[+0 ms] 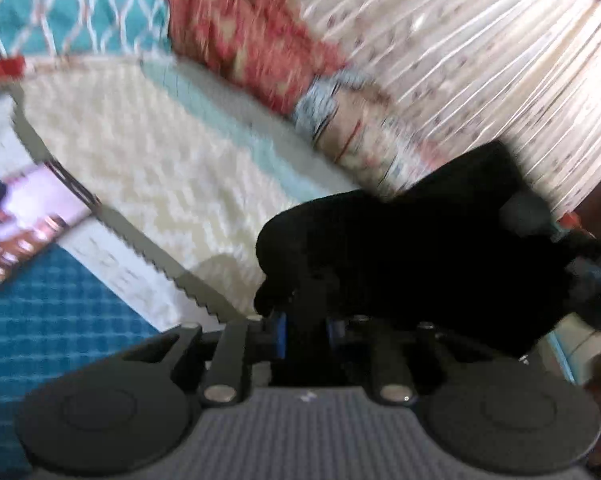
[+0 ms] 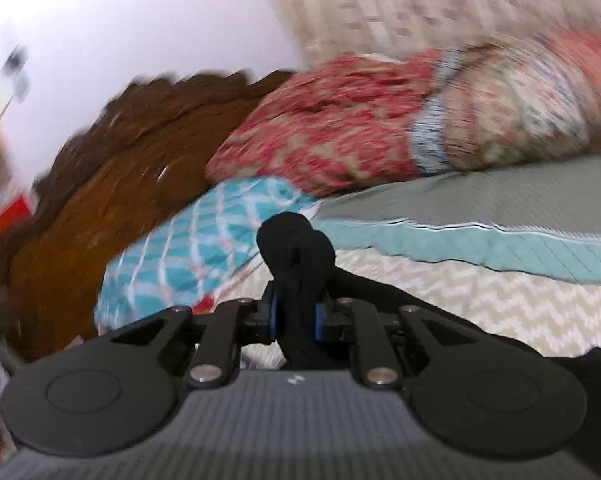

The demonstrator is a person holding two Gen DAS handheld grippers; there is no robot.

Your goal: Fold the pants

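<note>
The left gripper [image 1: 305, 330] is clamping black pants [image 1: 400, 260], its blue-padded fingers [image 1: 281, 334] drawn in on a fold of the soft, matte fabric. The cloth is bunching up ahead of the fingers into a rounded dark mass and spreading away to their right, where it is hiding most of what lies behind.

The right gripper [image 2: 296, 318] is likewise pinching the pants [image 2: 296, 248]. A thick rolled wad of the black fabric is passing between its blue-edged fingers [image 2: 274, 316] and bulging out just beyond them in a knot-like lump, while more of the garment is trailing off to the right of the fingers and down past the gripper body.

Beneath and ahead of both sets of fingers the bed cover [image 2: 480, 304] is lying flat, cream-coloured with a fine zigzag weave and a pale teal border [image 2: 500, 248]. In the left wrist view a serrated grey edge [image 1: 148, 256] is running diagonally to the left of the fingers, with a blue checked cloth [image 1: 60, 320] beyond it.

Farther ahead of the right fingers a plump red patterned pillow [image 2: 320, 132] is resting against a carved brown wooden headboard [image 2: 100, 184], and a teal pillow with a white lattice print [image 2: 188, 256] is lying just left of the wad. A pleated pale curtain with small dots [image 1: 480, 52] is hanging in the background. Both views are blurred by motion.
</note>
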